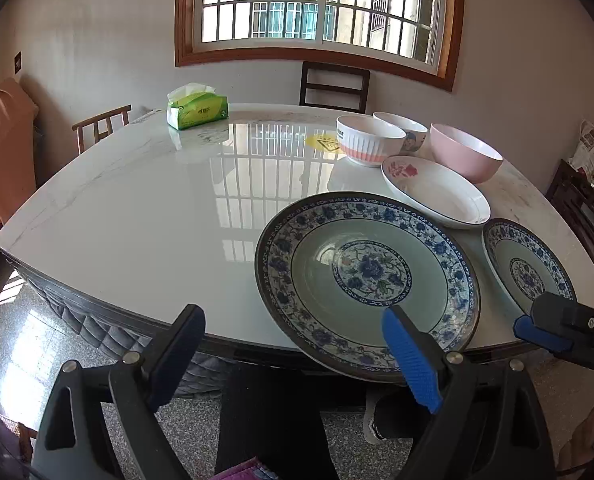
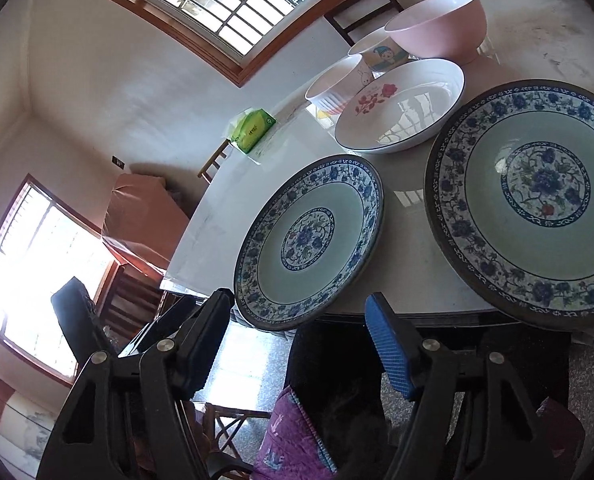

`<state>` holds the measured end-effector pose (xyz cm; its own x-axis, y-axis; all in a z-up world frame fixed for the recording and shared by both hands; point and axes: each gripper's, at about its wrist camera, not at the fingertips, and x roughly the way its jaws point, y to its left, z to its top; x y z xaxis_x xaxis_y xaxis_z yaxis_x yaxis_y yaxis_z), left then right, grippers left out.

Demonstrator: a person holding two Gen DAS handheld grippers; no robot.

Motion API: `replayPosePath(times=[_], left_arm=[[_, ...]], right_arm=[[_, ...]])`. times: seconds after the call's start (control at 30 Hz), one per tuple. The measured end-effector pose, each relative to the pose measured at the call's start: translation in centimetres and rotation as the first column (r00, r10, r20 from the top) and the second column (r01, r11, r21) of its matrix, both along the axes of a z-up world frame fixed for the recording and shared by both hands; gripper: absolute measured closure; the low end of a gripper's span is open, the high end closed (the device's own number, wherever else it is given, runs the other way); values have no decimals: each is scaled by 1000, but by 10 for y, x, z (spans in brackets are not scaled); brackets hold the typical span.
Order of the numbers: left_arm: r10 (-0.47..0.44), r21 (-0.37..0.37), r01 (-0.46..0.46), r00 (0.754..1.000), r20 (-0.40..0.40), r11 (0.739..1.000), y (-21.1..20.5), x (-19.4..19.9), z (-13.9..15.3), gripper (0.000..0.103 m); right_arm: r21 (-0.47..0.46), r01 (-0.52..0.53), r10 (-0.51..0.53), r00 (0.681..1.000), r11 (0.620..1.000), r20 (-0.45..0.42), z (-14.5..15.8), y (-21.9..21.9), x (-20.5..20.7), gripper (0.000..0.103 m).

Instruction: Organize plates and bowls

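Two blue-and-white flowered plates lie at the table's near edge. The left plate overhangs the edge; the right plate lies beside it. Behind them are a white oval dish with a red flower, a pink bowl, a white bowl with pink ribs and a cartoon bowl. My left gripper is open and empty, its blue pad over the left plate's near rim. My right gripper stands partly open, nothing between its pads.
A green tissue pack sits on the far left of the glossy white table. Wooden chairs stand around it. A person's dark legs and a purple cloth are below the table edge.
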<state>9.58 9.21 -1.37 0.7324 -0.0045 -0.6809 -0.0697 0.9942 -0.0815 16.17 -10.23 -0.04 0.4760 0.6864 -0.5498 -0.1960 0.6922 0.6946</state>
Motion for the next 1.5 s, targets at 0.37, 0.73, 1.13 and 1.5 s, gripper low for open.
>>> replayPosePath(times=[0.37, 0.73, 1.13, 1.5], left_arm=[[14, -35, -15, 999, -37, 999, 18, 21, -8, 11], [5, -36, -7, 998, -66, 999, 20, 33, -11, 27], [-43, -126, 23, 987, -153, 992, 25, 52, -28, 72], [-27, -191, -4, 987, -158, 982, 47, 60, -27, 79]], right_arm=[[-17, -6, 6, 1000, 1000, -23, -7, 12, 21, 36], [-35, -2, 1, 999, 999, -52, -16, 19, 36, 36], [-100, 16, -26, 994, 995, -102, -20, 22, 50, 46], [-157, 26, -50, 988, 987, -149, -30, 24, 65, 76]])
